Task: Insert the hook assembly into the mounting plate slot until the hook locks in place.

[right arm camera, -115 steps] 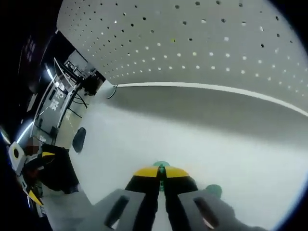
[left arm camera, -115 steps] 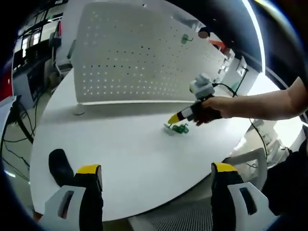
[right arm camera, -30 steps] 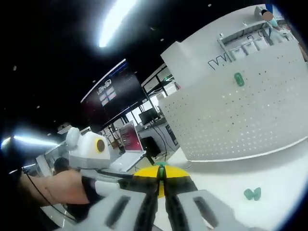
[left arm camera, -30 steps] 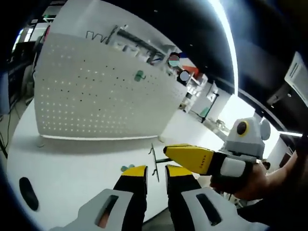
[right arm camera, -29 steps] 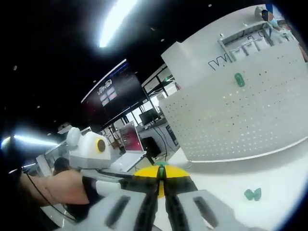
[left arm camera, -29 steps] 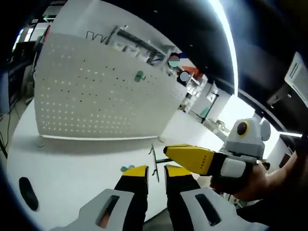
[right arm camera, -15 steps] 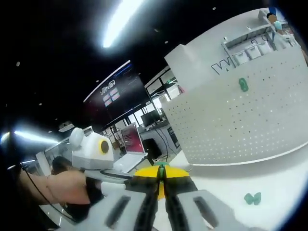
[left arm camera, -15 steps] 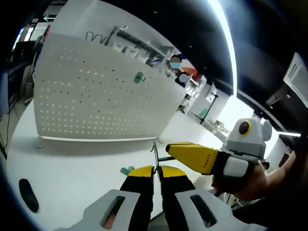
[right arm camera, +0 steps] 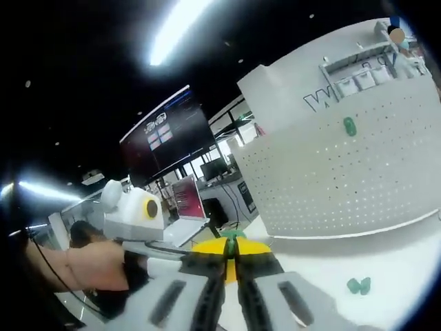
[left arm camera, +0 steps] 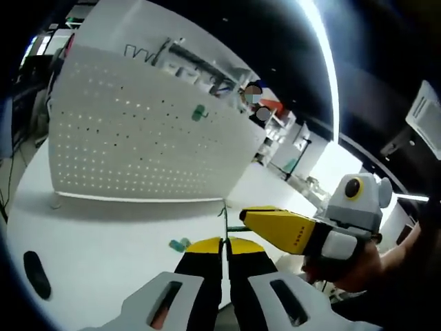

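Left gripper view. My left gripper (left arm camera: 224,243) has its jaws closed on the thin wire hook (left arm camera: 222,219), which stands up out of the tips with its long axis running along my jaws, the free end pointing toward the pegboard (left arm camera: 131,141). My right gripper (left arm camera: 275,225) enters from the right, its yellow tips meeting the hook's green base just beside my own tips. A green piece (left arm camera: 198,112) already sits on the pegboard; a second green piece (left arm camera: 179,243) lies on the white table (left arm camera: 103,234), well apart from both grippers.

Right gripper view. My right gripper (right arm camera: 230,252) is closed on a small green part (right arm camera: 232,236) that peeks above the tips; how it is oriented I cannot tell. The left gripper's hand (right arm camera: 96,265) shows at left. The pegboard (right arm camera: 344,172) stands ahead.

Step in hand, as I judge it: the hook is held between both grippers, mid-air, not yet seated. The next move calls for pressing the two parts together along the hook's axis.
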Available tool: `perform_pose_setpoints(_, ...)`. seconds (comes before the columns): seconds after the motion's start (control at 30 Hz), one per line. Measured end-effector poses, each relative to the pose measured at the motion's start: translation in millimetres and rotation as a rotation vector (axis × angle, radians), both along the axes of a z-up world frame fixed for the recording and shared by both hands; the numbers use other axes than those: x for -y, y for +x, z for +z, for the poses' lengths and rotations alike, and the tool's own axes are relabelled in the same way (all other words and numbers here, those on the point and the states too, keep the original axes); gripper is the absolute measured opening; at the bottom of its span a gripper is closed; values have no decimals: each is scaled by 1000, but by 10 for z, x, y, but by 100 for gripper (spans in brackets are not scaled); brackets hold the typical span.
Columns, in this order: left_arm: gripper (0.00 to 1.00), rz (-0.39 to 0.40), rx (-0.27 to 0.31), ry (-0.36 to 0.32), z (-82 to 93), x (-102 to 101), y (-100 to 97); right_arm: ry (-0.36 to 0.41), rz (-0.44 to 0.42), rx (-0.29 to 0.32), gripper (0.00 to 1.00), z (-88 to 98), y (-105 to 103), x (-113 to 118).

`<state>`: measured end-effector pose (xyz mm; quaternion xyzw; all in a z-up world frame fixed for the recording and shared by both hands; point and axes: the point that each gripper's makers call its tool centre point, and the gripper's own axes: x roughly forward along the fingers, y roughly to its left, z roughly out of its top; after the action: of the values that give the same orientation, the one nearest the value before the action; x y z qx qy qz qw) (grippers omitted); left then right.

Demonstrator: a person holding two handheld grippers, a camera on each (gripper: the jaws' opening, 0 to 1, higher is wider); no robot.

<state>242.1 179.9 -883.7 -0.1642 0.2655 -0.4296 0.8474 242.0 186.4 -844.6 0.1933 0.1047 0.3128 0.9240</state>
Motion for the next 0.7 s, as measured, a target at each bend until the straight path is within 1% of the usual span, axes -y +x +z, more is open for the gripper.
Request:
perform_pose_setpoints(0.1,1,-2,5,6,-8,-2,-10,8,17,-30,2,-13,4,-13)
perform_pose_setpoints(0.13,1,0,10,11,-11,-6,-9,1,49,-76,4,-48,-25,-37)
perform_pose_setpoints(0.17,1,11,23,21,-11,-24,7,-3,56,-89,6,-39,-16,-29)
perform_pose_setpoints(0.23,1,25,33,22,0,-45,29,19,38,-77,9,57,10,45)
perform_pose_setpoints(0.27,1,34,40,19,8,-62,47,50,34,-80,10,119,16,83)
perform_pose_setpoints(0.37,1,38,58,30,4,-81,70,57,56,-88,11,172,4,116)
perform_pose_setpoints(0.4,1,40,102,46,21,-91,98,46,66,-96,11,156,-4,110)
perform_pose_setpoints(0.43,1,52,139,44,57,-93,127,31,67,-97,11,133,-5,115)
perform_pose_setpoints(0.5,1,52,171,48,94,-76,122,26,64,-98,11,108,0,122)
perform_pose_setpoints(0.53,1,48,209,65,117,-65,135,28,65,-104,11,92,2,120)
perform_pose_setpoints(0.6,1,19,242,106,113,-27,110,34,68,-106,11,79,-1,102)
perform_pose_setpoints(0.63,1,17,257,115,120,-15,109,35,70,-106,11,76,-3,90)
perform_pose_setpoints(0.7,1,14,260,103,147,16,91,30,75,-104,11,65,-7,55)
